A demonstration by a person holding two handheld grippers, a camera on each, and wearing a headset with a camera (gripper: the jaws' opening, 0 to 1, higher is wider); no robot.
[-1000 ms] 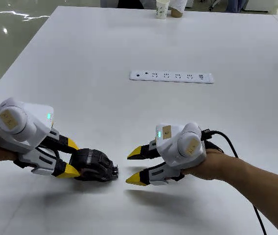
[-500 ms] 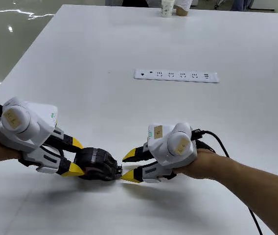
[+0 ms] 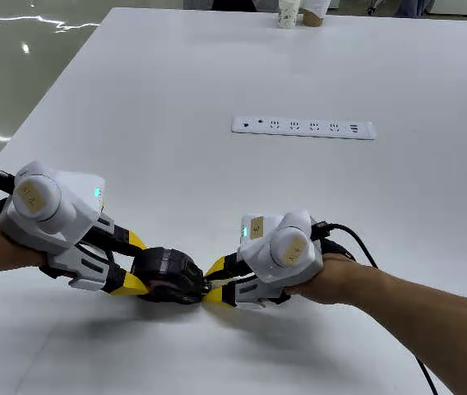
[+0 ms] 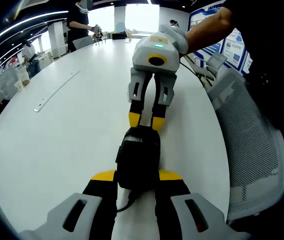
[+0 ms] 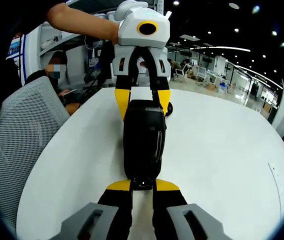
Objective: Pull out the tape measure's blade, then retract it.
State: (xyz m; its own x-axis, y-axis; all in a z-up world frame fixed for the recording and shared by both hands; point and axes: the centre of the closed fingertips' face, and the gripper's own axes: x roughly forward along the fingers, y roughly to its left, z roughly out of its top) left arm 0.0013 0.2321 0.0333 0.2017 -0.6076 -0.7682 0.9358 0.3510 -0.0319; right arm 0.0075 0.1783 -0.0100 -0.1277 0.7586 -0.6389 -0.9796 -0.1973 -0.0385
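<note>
A black tape measure (image 3: 168,276) lies low over the white table (image 3: 217,90), near its front edge. My left gripper (image 3: 139,263) is shut on its body from the left, with the yellow pads on both sides of the case (image 4: 138,157). My right gripper (image 3: 215,281) comes from the right and meets the nose of the case. In the right gripper view the tape measure (image 5: 143,142) stands end-on, and my right gripper (image 5: 143,186) has its pads closed in on the small blade tab (image 5: 142,183). No blade length shows outside the case.
A white power strip (image 3: 303,127) lies mid-table, and a paper cup (image 3: 288,13) stands at the far edge. A black cable (image 3: 357,247) trails from my right gripper. A grey mesh chair (image 4: 247,130) stands by the near edge. People sit in the background.
My right gripper has moved left to the tape measure's nose and narrowed its jaws onto the tab. The left gripper still holds the case, shifted slightly right.
</note>
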